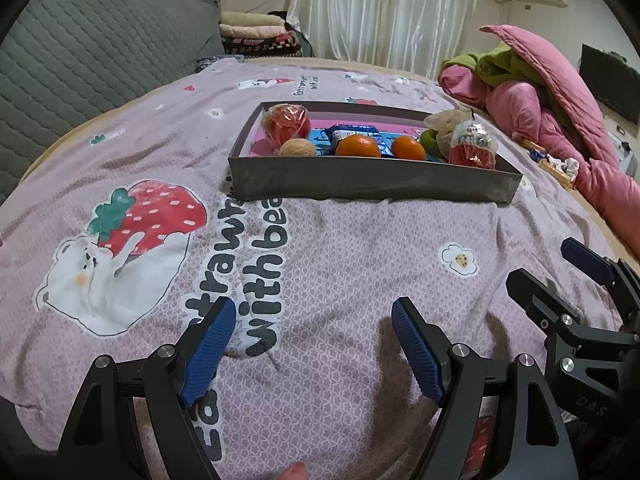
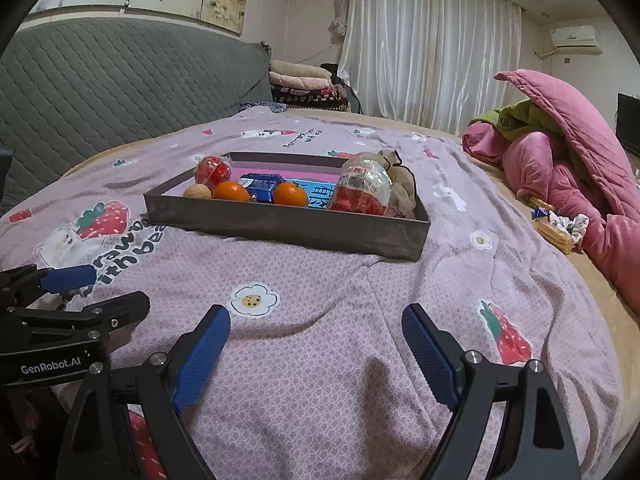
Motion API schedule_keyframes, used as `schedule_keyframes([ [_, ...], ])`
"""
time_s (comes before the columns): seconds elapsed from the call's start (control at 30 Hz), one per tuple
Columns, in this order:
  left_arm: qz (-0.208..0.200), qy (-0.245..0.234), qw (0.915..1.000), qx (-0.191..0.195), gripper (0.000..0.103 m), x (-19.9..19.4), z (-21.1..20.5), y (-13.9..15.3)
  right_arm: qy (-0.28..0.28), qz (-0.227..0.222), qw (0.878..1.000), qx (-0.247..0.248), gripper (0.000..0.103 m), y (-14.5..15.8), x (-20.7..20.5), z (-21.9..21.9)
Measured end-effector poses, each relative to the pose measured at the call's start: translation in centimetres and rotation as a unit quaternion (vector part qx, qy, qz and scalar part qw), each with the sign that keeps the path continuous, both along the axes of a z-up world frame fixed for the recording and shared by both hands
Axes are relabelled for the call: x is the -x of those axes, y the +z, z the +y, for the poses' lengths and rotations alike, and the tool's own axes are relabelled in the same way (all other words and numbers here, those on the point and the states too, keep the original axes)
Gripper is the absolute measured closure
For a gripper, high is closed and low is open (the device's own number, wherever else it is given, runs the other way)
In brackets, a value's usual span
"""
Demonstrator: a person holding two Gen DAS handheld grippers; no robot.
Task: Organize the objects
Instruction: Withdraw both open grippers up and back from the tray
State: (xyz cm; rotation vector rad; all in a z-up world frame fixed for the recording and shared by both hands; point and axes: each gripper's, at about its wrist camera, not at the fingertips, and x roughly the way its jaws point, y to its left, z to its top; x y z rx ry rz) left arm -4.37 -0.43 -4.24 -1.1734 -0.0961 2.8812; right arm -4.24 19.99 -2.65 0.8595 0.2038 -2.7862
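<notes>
Tray (image 1: 372, 182) contents are the matter of the task, and the tray is seen well ahead of both grippers on the bed, its long side set across the line of approach. Nearest the cameras, the left gripper (image 1: 314, 344) and the right gripper (image 2: 316, 344) are held low over the bedspread (image 1: 340, 272), side by side; the fingers of each are spread wide and nothing is held between them. Only patterned cloth lies between the fingers and the tray's near wall, so nothing is judged to stand in the way except that wall itself, which would have to be cleared from above. Inside the tray, from the left, a red wrapped ball (image 1: 286, 124), a walnut (image 1: 298, 148), an orange (image 1: 357, 146) with a blue packet (image 1: 352, 134) behind it, a second orange (image 1: 408, 148), and a clear red-filled pack (image 1: 472, 146) beside a pale net bag (image 1: 444, 120) are seen. The right-hand items are judged nearer to the right gripper, the ball and walnut nearer to the left. Well off to the right, near the bed's edge, loose wrappers (image 2: 556, 224) lie by a pink quilt (image 2: 568, 152); they may belong to the sorting, though what they are cannot be told. Beyond are a grey headboard (image 2: 120, 72) and curtains (image 2: 428, 48).
</notes>
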Motion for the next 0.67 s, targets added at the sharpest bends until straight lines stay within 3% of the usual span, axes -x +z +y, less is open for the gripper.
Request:
schedule_keyframes([
  [0.67, 0.000, -0.002, 1.0000, -0.002, 0.022, 0.23, -0.16, -0.31, 0.006, -0.010, 1.000, 0.003, 0.016, -0.59, 0.48, -0.75],
])
